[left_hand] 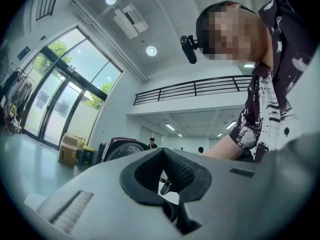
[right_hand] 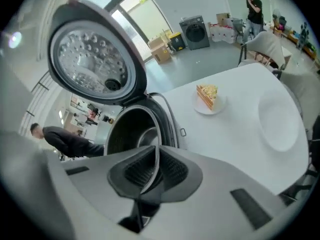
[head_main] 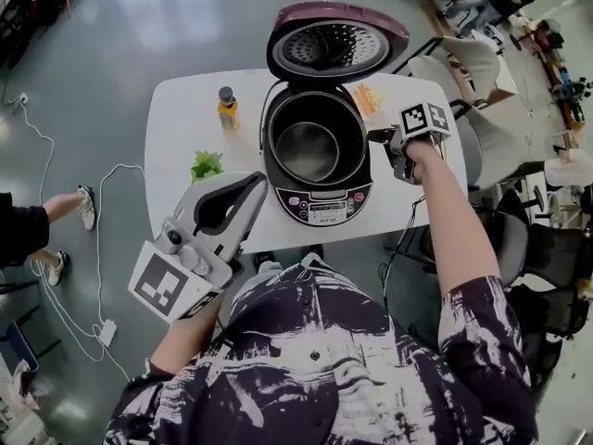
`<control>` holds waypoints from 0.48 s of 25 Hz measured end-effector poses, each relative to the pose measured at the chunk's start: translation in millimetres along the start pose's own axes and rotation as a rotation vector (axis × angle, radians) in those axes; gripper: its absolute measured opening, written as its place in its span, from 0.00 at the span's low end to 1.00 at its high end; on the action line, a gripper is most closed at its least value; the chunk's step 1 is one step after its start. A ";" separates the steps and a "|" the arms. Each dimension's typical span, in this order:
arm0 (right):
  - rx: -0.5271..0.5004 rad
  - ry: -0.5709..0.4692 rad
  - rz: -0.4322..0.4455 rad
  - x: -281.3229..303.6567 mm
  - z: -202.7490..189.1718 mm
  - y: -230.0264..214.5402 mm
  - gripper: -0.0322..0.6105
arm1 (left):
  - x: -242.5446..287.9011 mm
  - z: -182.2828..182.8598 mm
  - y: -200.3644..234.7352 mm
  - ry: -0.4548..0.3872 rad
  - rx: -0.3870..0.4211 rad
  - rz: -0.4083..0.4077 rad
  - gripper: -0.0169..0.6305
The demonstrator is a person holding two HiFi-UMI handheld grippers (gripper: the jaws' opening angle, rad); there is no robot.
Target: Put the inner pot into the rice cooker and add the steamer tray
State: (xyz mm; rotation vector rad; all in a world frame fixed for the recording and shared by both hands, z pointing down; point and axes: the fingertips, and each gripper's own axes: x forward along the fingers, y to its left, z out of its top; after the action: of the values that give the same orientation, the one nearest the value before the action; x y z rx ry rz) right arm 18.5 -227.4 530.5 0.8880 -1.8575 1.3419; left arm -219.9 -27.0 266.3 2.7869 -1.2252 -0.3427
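Obs., head view, clock directions taken from the rice cooker (head_main: 320,200): the cooker stands mid-counter (head_main: 176,128) with its lid (head_main: 335,43) hinged up at 12 o'clock, perforated inner face showing. The inner pot (head_main: 338,123) sits inside the cooker body, dark wall and shiny bottom both visible; whether it is fully seated I cannot tell. My right claw (head_main: 376,138) is at 3 o'clock on the pot and angled downward. In the right gripper view its jaws are nearly together, with the pot's thin metal rim running between the pads, so I read it as clamped on that rim. My left claw (head_main: 253,187) is at about 7 o'clock, off the near edge of the counter, lifted toward the camera and well apart from the cooker. Its jaws are together with nothing between them. Other items on the counter: a bottle (head_main: 227,108) with a dark cap at 10 o'clock, greens (head_main: 206,165) at 9 o'clock, and a cake slice (right_hand: 207,95) on a small plate between 1 and 2 o'clock, just beside the cooker.
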 end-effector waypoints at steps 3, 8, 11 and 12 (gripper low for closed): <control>0.007 -0.119 0.123 -27.9 8.4 2.4 0.08 | 23.4 -6.1 -14.0 0.022 0.000 -0.043 0.03; 0.000 -0.423 0.151 -118.0 25.0 -55.1 0.08 | 63.0 -19.7 -32.8 0.068 0.004 -0.106 0.03; 0.001 -0.588 -0.031 -179.8 20.3 -150.1 0.08 | 91.3 -28.0 -47.5 0.095 0.000 -0.141 0.03; 0.005 -0.628 -0.094 -195.0 16.7 -182.9 0.08 | 101.2 -30.3 -53.0 0.103 0.000 -0.150 0.03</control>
State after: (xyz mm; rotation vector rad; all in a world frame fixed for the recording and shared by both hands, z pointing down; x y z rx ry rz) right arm 274.1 -260.0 457.2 1.5060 -2.2275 1.0794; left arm -108.4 -66.0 269.9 2.8637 -0.9974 -0.2048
